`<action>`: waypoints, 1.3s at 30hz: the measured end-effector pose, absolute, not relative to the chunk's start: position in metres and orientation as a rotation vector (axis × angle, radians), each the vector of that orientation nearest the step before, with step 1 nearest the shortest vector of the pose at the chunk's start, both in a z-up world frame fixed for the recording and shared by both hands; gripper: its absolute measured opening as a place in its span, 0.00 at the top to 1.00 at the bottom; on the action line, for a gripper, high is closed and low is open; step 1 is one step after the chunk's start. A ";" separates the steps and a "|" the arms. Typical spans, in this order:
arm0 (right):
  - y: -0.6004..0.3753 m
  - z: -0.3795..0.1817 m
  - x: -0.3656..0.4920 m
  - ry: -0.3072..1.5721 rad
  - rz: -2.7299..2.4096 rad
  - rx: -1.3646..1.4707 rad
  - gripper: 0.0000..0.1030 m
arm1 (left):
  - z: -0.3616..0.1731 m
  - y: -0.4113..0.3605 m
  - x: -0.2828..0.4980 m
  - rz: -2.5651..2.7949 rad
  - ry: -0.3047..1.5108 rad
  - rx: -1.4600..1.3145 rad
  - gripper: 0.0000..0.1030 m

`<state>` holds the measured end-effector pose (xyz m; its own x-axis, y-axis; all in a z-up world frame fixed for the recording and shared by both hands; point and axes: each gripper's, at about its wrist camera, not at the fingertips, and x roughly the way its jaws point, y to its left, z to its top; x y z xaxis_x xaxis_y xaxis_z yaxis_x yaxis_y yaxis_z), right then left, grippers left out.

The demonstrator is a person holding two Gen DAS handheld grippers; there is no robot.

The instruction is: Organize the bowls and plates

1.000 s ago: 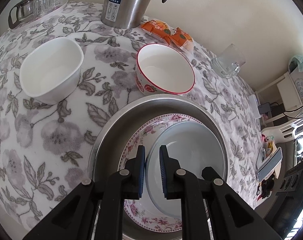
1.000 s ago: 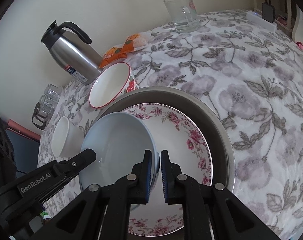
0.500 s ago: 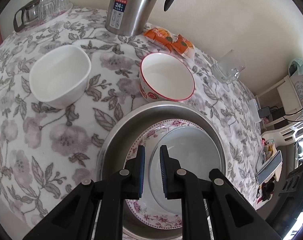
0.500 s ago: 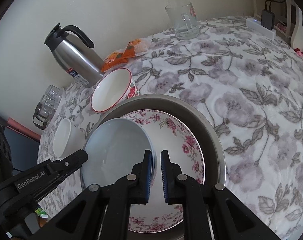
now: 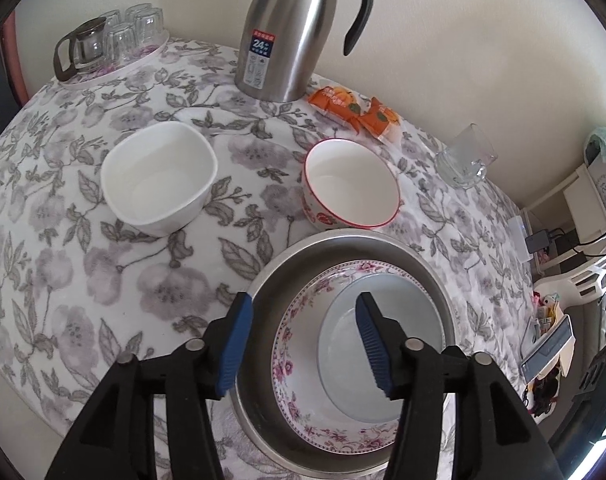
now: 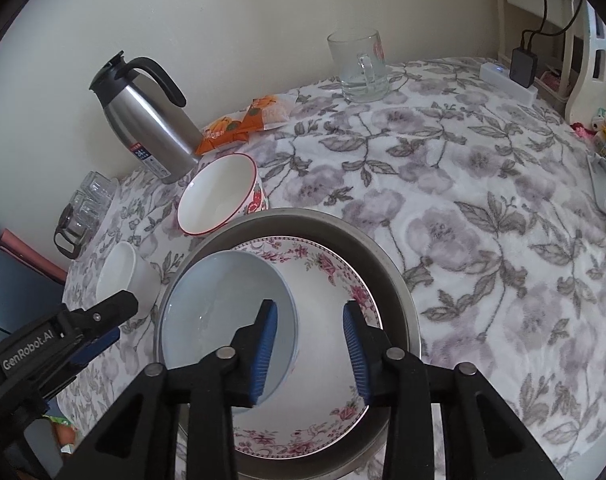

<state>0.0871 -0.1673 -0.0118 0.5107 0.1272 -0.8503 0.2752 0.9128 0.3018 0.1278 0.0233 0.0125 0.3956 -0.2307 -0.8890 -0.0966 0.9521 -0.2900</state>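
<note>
Both claws have just been opening: the left claw [image 5: 301,338] and right claw [image 6: 309,344] stand apart, gripping nothing. The pale blue ceramic bowl [image 6: 227,316] sits in the floral-rimmed plate [image 6: 323,280], inside the round steel basin [image 6: 399,280] near the surface's front edge.

The desk [image 5: 55,264] wears a white cloth printed with grey-purple flowers. Directly on it stand a steel basin [image 5: 275,280], a red-rimmed bowl [image 5: 349,184] touching the basin's far edge, a square white bowl [image 5: 159,172], a steel thermos [image 5: 287,28] by the wall, orange snack packets [image 5: 355,112], a glass mug [image 5: 465,156] and a tray of glasses [image 5: 115,40].
</note>
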 end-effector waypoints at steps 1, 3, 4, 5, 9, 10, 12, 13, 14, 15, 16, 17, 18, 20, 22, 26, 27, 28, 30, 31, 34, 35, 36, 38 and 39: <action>-0.167 -0.012 0.087 1.043 -0.097 0.426 0.54 | 0.012 0.024 0.128 -0.079 1.173 -0.317 0.43; -0.166 -0.012 0.088 1.047 -0.106 0.415 0.48 | 0.011 0.025 0.128 -0.060 1.185 -0.312 0.43; -0.165 -0.012 0.087 1.047 -0.111 0.410 0.43 | 0.010 0.025 0.128 -0.052 1.189 -0.307 0.42; -0.165 -0.011 0.087 1.047 -0.116 0.405 0.40 | 0.009 0.025 0.129 -0.044 1.192 -0.298 0.42; -0.165 -0.011 0.088 1.047 -0.125 0.395 0.28 | 0.007 0.027 0.130 -0.014 1.200 -0.274 0.30; -0.165 -0.011 0.087 1.046 -0.129 0.390 0.21 | 0.007 0.028 0.130 -0.009 1.199 -0.272 0.28; -0.165 -0.012 0.088 1.047 -0.141 0.383 0.14 | 0.006 0.029 0.130 0.003 1.195 -0.261 0.24; -0.166 -0.012 0.088 1.049 -0.145 0.382 0.12 | 0.005 0.030 0.131 0.012 1.195 -0.251 0.23; -0.166 -0.013 0.088 1.052 -0.147 0.383 0.09 | 0.004 0.031 0.131 0.022 1.196 -0.243 0.23; -0.167 -0.013 0.088 1.054 -0.149 0.384 0.07 | 0.003 0.031 0.131 0.031 1.196 -0.237 0.22; -0.167 -0.014 0.088 1.054 -0.150 0.385 0.04 | 0.002 0.033 0.131 0.041 1.195 -0.231 0.21; -0.167 -0.014 0.088 1.054 -0.153 0.385 0.02 | 0.001 0.034 0.131 0.049 1.193 -0.228 0.15; -0.167 -0.014 0.088 1.053 -0.156 0.382 0.01 | 0.001 0.035 0.131 0.056 1.191 -0.226 0.13; -0.166 -0.012 0.087 1.045 -0.161 0.366 0.00 | 0.002 0.037 0.131 0.069 1.174 -0.217 0.13; -0.161 -0.008 0.087 1.028 -0.160 0.329 0.00 | 0.003 0.041 0.131 0.072 1.151 -0.207 0.13; -0.149 0.002 0.087 0.971 -0.125 0.278 0.00 | 0.004 0.056 0.133 0.107 1.136 -0.208 0.13; -0.145 0.004 0.087 0.958 -0.113 0.268 0.00 | 0.004 0.060 0.133 0.116 1.133 -0.214 0.13; -0.141 0.006 0.087 0.949 -0.102 0.257 0.00 | 0.005 0.065 0.133 0.126 1.129 -0.218 0.13; -0.131 0.009 0.088 0.940 -0.072 0.235 0.00 | 0.007 0.073 0.133 0.148 1.119 -0.226 0.13; -0.127 0.010 0.089 0.938 -0.057 0.226 0.00 | 0.008 0.078 0.133 0.160 1.111 -0.231 0.13; -0.114 0.010 0.090 0.940 -0.017 0.218 0.00 | 0.013 0.094 0.131 0.192 1.089 -0.259 0.12; -0.110 0.009 0.091 0.946 -0.007 0.223 0.00 | 0.014 0.099 0.130 0.199 1.083 -0.269 0.12; -0.106 0.008 0.092 0.949 0.002 0.226 0.00 | 0.015 0.104 0.130 0.205 1.078 -0.279 0.12; -0.099 0.006 0.092 0.954 0.009 0.218 0.00 | 0.016 0.115 0.129 0.221 1.072 -0.289 0.12; -0.095 0.006 0.092 0.955 0.014 0.211 0.00 | 0.016 0.120 0.129 0.232 1.071 -0.289 0.12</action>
